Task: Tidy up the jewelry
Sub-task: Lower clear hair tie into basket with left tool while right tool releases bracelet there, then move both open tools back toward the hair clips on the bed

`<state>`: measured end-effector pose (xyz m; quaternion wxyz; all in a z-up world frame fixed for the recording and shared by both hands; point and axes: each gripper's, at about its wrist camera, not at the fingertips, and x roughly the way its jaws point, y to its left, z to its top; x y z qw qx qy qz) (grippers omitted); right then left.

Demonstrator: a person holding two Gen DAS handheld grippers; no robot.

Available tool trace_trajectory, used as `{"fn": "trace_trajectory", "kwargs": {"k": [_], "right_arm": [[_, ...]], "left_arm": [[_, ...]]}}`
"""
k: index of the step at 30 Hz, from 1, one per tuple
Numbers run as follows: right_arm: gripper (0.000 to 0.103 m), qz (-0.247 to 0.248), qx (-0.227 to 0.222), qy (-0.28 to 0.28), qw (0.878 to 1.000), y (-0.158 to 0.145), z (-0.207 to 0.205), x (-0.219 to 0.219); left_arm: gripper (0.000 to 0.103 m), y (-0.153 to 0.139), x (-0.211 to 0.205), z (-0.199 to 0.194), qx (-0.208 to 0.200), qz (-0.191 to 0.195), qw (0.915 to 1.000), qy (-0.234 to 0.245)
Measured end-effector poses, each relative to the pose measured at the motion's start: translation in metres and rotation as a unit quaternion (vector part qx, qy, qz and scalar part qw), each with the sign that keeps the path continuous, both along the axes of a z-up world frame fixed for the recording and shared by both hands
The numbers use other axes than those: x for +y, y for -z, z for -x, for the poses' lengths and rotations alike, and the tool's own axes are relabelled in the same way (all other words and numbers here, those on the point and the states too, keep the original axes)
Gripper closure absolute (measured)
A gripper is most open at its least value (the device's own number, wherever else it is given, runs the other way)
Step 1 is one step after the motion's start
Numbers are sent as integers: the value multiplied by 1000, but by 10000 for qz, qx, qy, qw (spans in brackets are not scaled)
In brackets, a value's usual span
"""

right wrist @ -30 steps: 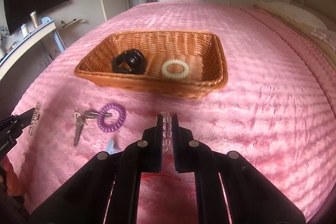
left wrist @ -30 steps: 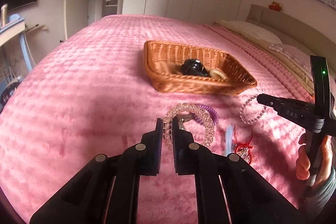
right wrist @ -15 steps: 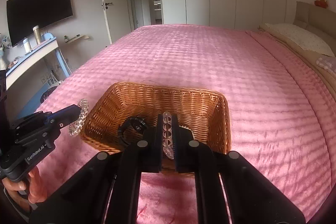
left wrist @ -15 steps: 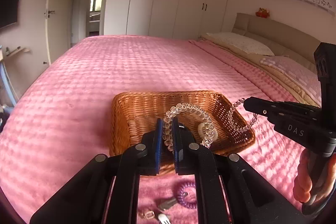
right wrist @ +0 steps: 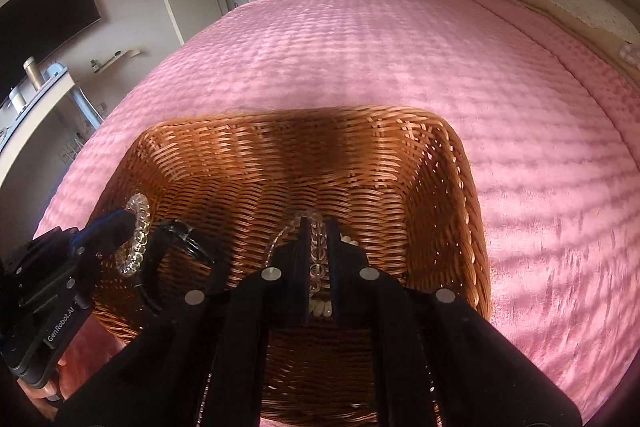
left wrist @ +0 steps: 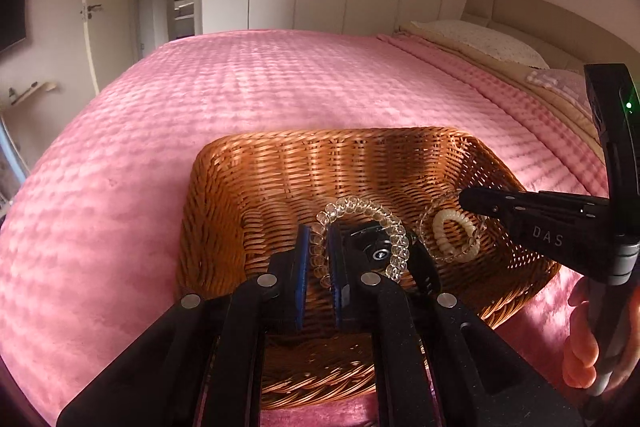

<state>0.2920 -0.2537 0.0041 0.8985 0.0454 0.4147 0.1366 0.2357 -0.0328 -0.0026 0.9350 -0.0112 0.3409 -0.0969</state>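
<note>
Both tongs have come from the pink bed (left wrist: 280,87) to over the wicker basket (left wrist: 224,211), the left tongs (left wrist: 319,255) clenched on a clear bead bracelet (left wrist: 376,215), the right tongs (right wrist: 318,251) gripping a second bracelet (right wrist: 318,259), so dropping them comes next.

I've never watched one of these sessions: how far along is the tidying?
A black band and a cream coil ring already lie in the wicker basket. Each hand-held gripper holds a clear bead bracelet over it: the left and the right. Both still need releasing; nothing outside the basket shows.
</note>
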Motion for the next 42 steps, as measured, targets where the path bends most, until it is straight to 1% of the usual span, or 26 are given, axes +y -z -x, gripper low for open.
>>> {"fn": "trace_trajectory", "kwargs": {"k": [2,4,5,6,7,8,10,13,15,17,19,22,25,27,28,29,31,32,34,35,36,38,41,42], "right_arm": [[96,13,-13,81,10000,2,3,-5],[95,-28,7,116,9999,2,7,-9],[93,-64,3,123,9999,-1,10,-12],[90,-82,-29,136,9999,-4,14,-14],[85,-81,-107,135,9998,-9,22,-16],[79,-65,-201,126,9997,-15,29,-17],[78,-48,-377,86,9992,-27,45,-19],[76,-166,-530,-86,9984,-43,77,-20],[70,-206,-627,-190,9976,-50,103,-20],[56,-257,-705,-285,9968,-54,127,-20],[55,-340,-761,-363,9959,-54,149,-20],[55,-313,-761,-386,9959,-47,173,-19],[55,-336,-634,-512,9961,-31,192,-13],[55,-332,-461,-611,9965,-17,199,-4],[58,-321,-355,-653,9967,-10,201,1],[65,-304,-207,-684,9970,-2,201,6],[72,-395,92,-778,9961,11,196,13],[77,-448,234,-799,9955,17,193,15],[79,-575,515,-815,9937,27,189,18],[81,-725,641,-836,9918,30,186,17],[82,-841,703,-853,9903,32,185,15],[82,-854,723,-844,9901,33,185,15],[82,-839,817,-946,9886,30,183,22],[82,-798,866,-941,9886,30,182,25]], "left_arm": [[91,0,2,2,5,52,10000,13],[71,-5,3,8,-69,48,10000,-3],[67,-10,5,13,-161,54,9999,-16],[61,-15,7,20,-224,88,9997,-9],[56,-21,9,26,-279,138,9995,0],[55,-27,10,35,-349,185,9992,-9],[54,-39,17,56,-457,337,9984,32],[53,-53,30,90,-513,689,9962,152],[53,-58,36,112,-556,790,9952,162],[53,-59,41,133,-569,849,9946,161],[53,-54,44,150,-529,847,9949,138],[53,-39,41,168,-361,762,9964,128],[53,-18,36,177,-131,762,9969,118],[53,-2,33,176,45,707,9975,73],[53,6,31,174,151,681,9975,65],[53,15,28,170,321,645,9974,55],[55,30,25,159,601,575,9965,25],[55,36,25,155,710,563,9959,-4],[57,45,24,149,850,568,9948,-12],[58,46,22,145,894,560,9944,-12],[59,47,21,143,905,528,9945,-20],[59,49,17,138,932,373,9949,-17],[73,53,11,134,941,76,9955,-68],[84,52,10,135,931,-5,9956,-89]]}}
